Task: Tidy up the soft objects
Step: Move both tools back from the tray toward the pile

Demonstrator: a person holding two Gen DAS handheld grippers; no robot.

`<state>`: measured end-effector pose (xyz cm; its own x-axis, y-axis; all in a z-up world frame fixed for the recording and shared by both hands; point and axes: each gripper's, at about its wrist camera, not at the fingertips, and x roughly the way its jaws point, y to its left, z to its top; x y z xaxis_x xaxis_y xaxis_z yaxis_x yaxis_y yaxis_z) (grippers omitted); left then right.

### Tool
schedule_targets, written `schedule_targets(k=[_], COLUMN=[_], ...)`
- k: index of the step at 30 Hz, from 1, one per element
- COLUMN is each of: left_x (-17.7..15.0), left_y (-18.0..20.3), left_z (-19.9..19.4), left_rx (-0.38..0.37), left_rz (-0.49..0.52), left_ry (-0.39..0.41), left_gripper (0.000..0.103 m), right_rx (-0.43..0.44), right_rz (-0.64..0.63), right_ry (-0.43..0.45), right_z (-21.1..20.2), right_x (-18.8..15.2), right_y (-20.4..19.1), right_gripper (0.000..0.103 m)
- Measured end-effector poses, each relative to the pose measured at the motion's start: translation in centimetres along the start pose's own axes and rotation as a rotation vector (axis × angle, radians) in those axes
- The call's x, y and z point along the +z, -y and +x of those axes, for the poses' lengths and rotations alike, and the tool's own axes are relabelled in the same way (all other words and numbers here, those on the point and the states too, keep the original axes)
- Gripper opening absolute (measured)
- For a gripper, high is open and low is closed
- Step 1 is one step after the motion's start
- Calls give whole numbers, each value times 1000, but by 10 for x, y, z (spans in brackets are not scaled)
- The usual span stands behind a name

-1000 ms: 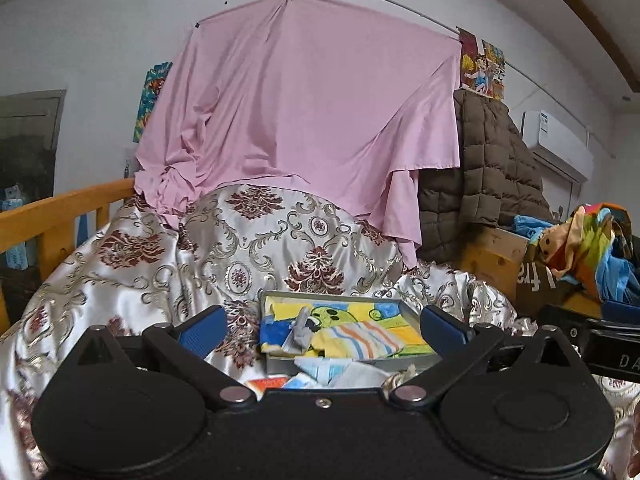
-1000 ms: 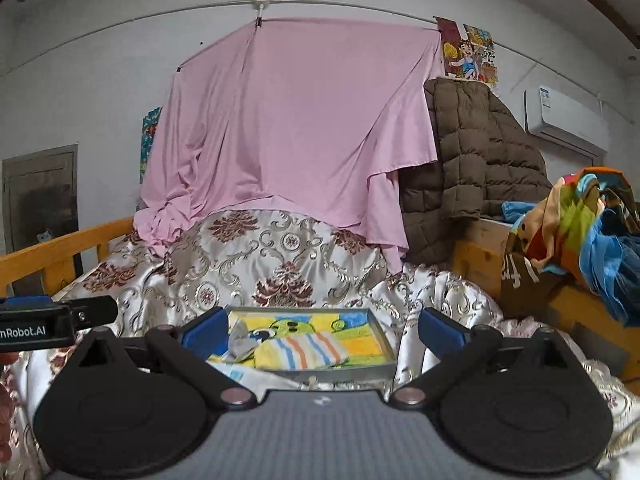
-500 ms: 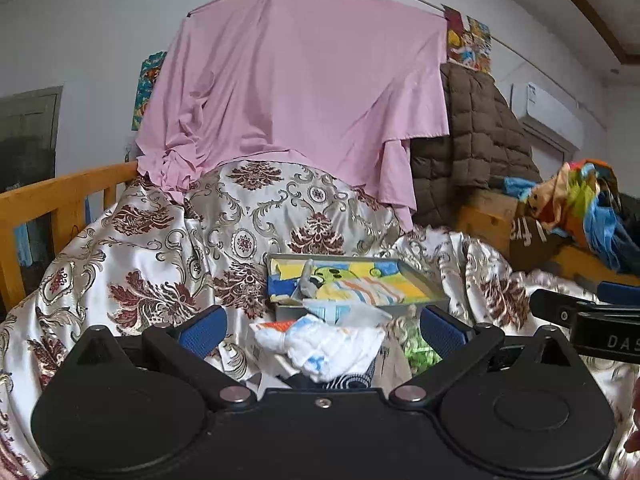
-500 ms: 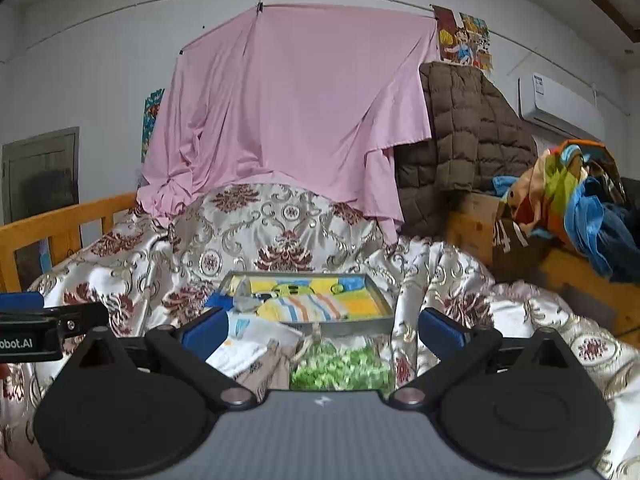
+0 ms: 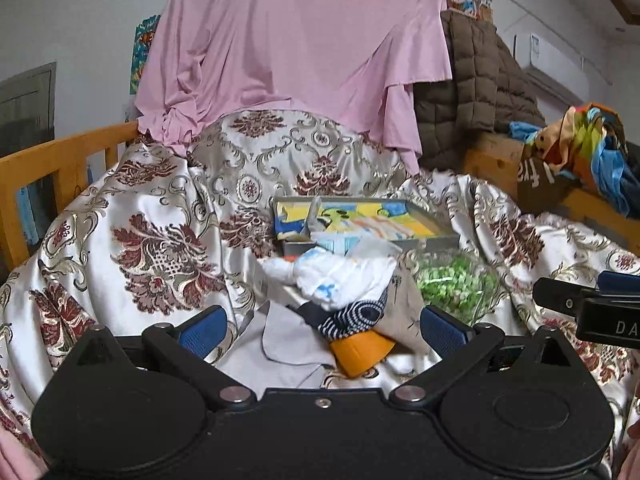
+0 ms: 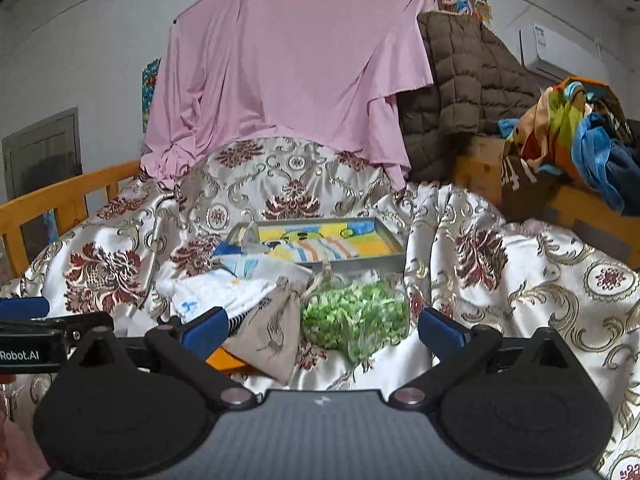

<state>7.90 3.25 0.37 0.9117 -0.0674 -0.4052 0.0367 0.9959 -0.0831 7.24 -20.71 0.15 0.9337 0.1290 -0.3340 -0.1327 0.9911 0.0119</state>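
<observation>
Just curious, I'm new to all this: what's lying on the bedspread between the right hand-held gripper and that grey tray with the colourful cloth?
In the right wrist view, a clear bag of green bits and a beige pouch lie between the right hand-held gripper and the tray.

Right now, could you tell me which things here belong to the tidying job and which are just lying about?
Part of the job:
- grey tray
- striped cloth in the tray
- white cloth
- beige pouch
- green bag
- left gripper and right gripper, both open

Just lying about:
- pink sheet
- brown quilted jacket
- colourful clothes heap
- air conditioner
</observation>
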Motion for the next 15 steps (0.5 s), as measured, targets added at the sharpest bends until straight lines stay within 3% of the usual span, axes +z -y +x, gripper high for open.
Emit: schedule_targets(k=[15], left_x=[-13], left_y=[-5], left_z=[16], left_rx=[51], left_rz=[4], left_ry=[-166], left_gripper=[102], right_rx=[70], right_rz=[-37], right_ry=[-129], right_z=[17], right_x=[-25], right_y=[-2], right_gripper=[103])
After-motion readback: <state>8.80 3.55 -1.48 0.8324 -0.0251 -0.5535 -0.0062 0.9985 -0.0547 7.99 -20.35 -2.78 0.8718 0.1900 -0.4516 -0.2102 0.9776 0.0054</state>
